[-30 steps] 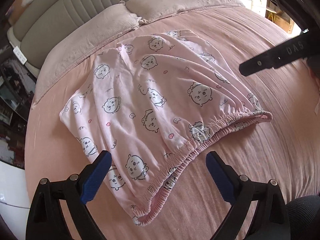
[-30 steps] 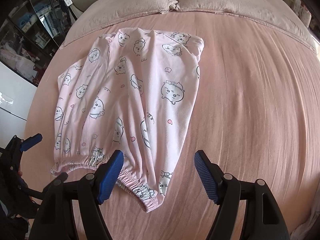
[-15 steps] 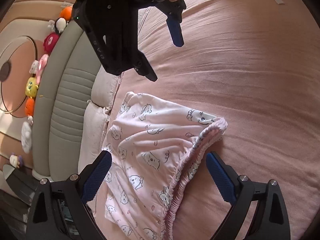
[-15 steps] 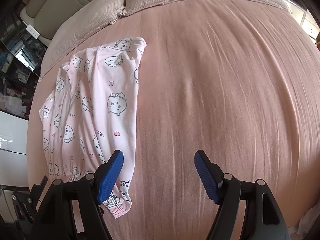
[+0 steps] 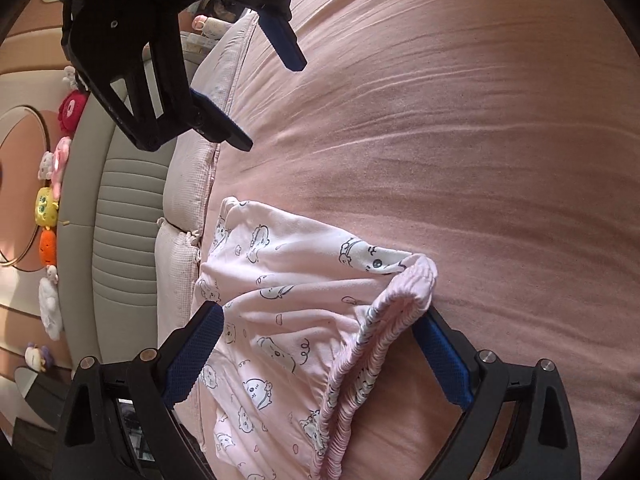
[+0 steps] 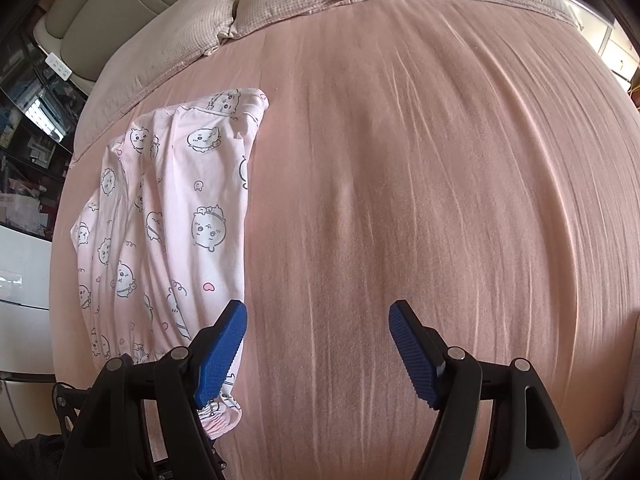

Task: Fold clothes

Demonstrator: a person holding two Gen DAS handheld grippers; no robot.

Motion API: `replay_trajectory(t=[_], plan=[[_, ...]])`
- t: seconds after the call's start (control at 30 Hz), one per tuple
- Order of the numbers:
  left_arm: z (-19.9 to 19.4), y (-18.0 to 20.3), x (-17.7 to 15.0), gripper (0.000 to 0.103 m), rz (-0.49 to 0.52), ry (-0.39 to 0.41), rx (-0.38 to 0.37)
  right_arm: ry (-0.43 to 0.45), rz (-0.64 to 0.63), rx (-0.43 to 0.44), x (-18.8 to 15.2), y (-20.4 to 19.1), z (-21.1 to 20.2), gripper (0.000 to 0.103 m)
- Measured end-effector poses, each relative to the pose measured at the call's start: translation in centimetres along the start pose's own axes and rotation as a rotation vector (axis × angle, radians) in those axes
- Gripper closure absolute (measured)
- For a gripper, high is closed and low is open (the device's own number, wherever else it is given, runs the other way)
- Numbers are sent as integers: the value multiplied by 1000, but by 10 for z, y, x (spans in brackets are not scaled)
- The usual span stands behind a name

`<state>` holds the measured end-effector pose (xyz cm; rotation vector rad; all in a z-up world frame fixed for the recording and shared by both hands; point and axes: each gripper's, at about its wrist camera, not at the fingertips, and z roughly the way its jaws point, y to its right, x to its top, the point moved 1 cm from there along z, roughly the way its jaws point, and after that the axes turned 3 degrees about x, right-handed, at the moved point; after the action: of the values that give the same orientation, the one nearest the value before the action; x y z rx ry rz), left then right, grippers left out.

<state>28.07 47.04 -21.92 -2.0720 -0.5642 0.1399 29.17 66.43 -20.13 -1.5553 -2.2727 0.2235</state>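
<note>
While the pyjama shorts (image 5: 280, 320) lie flat on the bed (image 5: 480, 160), left gripper (image 5: 316, 344) straddles the waistband (image 5: 384, 320) — spread, likely for pinching. Right gripper (image 6: 318, 344) spread too — empty.

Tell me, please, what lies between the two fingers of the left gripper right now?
In the left wrist view, the open left gripper straddles the pink printed shorts: their gathered elastic waistband lies there, close beside one finger, not pinched.
</note>
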Motion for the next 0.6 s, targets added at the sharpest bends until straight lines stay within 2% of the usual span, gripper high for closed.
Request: replay_trajectory(t=[0.1, 0.17, 0.2, 0.23, 0.27, 0.33, 0.43, 0.5, 0.6], plan=[[3, 4, 6, 8, 44, 29, 43, -11, -10, 8, 7, -1, 4, 30], [4, 7, 9, 21, 74, 57, 53, -23, -13, 12, 12, -1, 9, 30], [3, 10, 9, 36, 82, 67, 51, -30, -12, 13, 14, -1, 11, 30], [3, 12, 9, 45, 86, 70, 46, -38, -14, 18, 15, -2, 14, 30], [3, 12, 9, 47, 76, 68, 29, -46, -15, 22, 17, -2, 16, 30], [3, 13, 8, 66, 56, 65, -4, -55, -18, 31, 22, -3, 21, 30], [-4, 3, 5, 84, -24, 77, -33, -80, 2, 66, 29, -3, 28, 30], [-8, -11, 2, 89, -97, 76, -47, -98, 27, 98, 34, -2, 33, 30], [-4, -37, -6, 92, -202, 26, -43, -118, 59, 146, 42, -3, 41, 30]])
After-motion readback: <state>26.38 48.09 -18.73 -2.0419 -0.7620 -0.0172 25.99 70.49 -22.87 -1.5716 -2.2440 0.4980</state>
